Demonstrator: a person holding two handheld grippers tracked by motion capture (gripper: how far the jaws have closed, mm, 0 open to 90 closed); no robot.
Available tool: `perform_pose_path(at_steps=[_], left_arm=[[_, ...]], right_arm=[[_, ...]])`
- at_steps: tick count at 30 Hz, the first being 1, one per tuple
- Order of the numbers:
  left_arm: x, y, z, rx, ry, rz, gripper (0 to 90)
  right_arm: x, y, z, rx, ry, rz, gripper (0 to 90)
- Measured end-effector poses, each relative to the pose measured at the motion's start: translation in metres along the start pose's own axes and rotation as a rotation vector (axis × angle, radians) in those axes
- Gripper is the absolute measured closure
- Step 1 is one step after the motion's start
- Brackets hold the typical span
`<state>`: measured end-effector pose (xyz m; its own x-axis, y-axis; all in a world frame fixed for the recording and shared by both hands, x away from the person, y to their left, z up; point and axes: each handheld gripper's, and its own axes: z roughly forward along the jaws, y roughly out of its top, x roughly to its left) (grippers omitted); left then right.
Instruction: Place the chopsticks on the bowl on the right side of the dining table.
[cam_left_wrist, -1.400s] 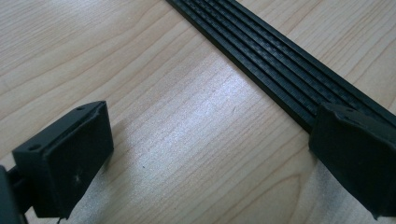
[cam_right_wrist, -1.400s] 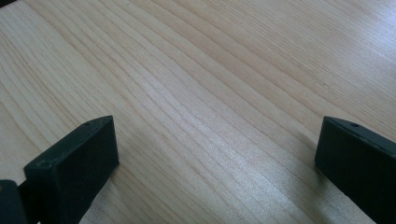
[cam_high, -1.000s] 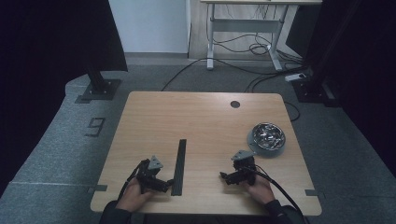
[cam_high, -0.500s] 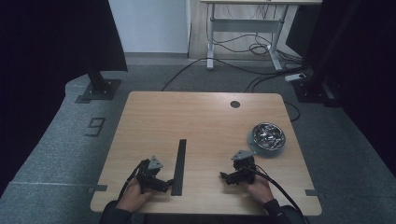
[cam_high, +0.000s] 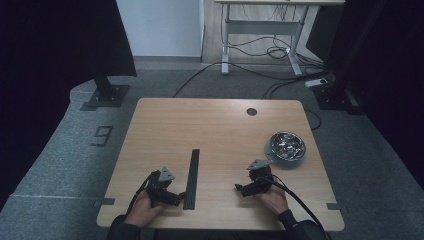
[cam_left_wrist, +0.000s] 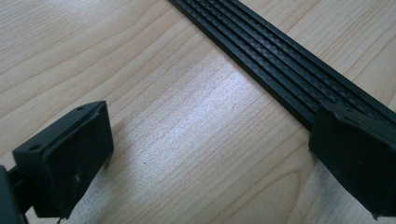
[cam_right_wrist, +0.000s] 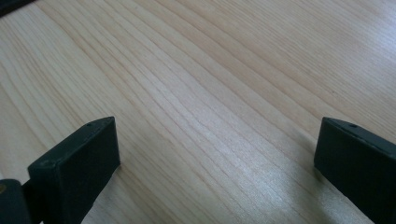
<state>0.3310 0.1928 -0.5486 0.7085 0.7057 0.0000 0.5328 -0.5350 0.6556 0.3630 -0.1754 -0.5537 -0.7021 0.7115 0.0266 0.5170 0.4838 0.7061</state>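
High view: compared with the frames a second and half a second ago, nothing has moved. My left gripper (cam_high: 181, 195) rests at the near edge of the table (cam_high: 215, 125), its tips just beside the near end of the black ribbed strip (cam_high: 192, 172). My right gripper (cam_high: 239, 188) rests well to the right of the strip, pointing left toward it. The metal bowl (cam_high: 285, 146) sits just beyond the right gripper, to its far right. I judge that work on the strip has not begun.

Left gripper view: my jaws stand wide apart and empty. The strip (cam_left_wrist: 280, 70) runs diagonally, its near end at the right-hand jaw.

Right gripper view: my jaws stand wide apart over bare wood, nothing between them.
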Motion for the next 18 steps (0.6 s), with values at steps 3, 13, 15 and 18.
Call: perform_pose_path(at_steps=[3,13,15,18], left_arm=[[0.0,0.0,0.0,0.0,0.0,0.0,0.0],[0.0,0.0,0.0,0.0,0.0,-0.001,0.0],[0.0,0.0,0.0,0.0,0.0,0.0,0.0],[0.0,0.0,0.0,0.0,0.0,0.0,0.0]], right_arm=[[0.001,0.001,-0.001,-0.002,0.006,0.002,0.0],[0.005,0.011,-0.003,-0.002,0.031,-0.011,0.0],[0.007,0.014,-0.002,-0.005,0.033,-0.013,0.0],[0.009,0.019,-0.001,-0.009,0.037,-0.027,0.0]])
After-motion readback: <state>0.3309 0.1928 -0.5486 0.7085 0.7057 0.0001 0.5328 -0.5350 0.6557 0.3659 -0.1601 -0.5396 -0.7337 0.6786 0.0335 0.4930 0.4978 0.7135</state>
